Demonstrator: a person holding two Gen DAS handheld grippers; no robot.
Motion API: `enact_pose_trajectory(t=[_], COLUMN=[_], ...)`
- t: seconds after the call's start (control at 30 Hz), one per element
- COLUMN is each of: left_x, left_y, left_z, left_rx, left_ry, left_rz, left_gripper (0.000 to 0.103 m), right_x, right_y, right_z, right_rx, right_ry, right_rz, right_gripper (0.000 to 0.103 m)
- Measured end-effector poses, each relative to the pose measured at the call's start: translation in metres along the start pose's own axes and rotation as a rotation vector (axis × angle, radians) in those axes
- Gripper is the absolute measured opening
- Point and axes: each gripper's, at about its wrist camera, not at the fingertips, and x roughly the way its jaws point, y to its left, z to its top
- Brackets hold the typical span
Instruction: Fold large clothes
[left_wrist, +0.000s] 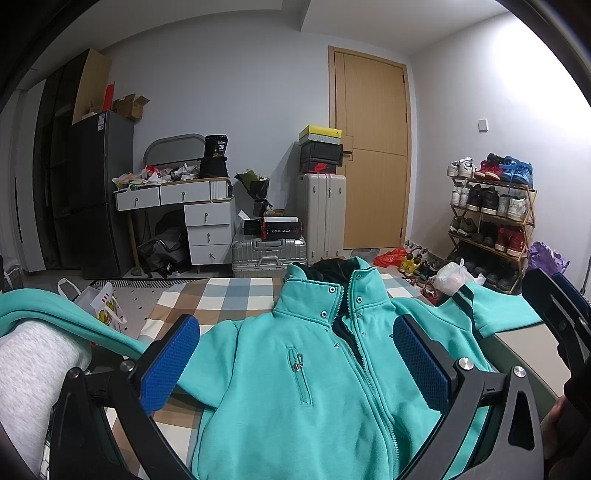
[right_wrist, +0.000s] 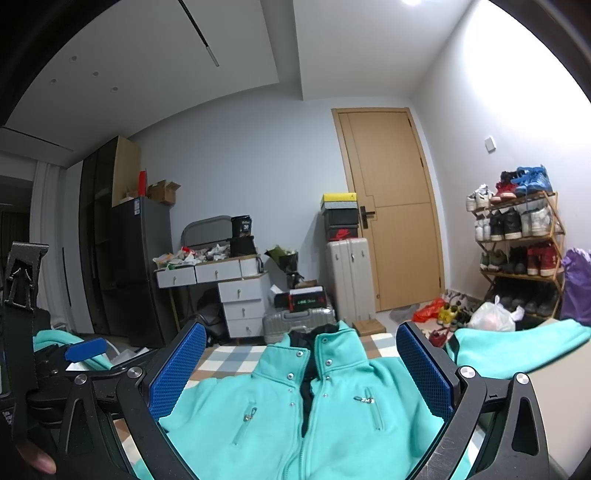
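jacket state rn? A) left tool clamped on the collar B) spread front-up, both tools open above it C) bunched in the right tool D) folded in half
B: the teal jacket lies front-up on the checked cover, zip and collar showing; left tool and right tool are both open, gripping nothing.

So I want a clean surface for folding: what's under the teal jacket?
A checkered blanket in beige, blue and white shows past the collar and beside the teal jacket. Whatever lies directly beneath the jacket's body is covered.

Teal zip jacket (left_wrist: 295, 369), front-up, sleeves outspread
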Motion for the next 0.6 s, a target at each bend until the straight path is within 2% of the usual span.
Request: enact_pose_trajectory(t=[0.6], left_x=[0.0031], left_y=[0.0056], left_z=[-0.0051], left_rx=[0.003], left_ry=[0.009], left_rz=[0.004], left_gripper=[0.102], right_x=[0.0029], right_y=[-0.0008], right_z=[-0.003], right_rx=[0.002], right_ry=[0.008], right_rz=[-0.005], right_gripper=[0.103])
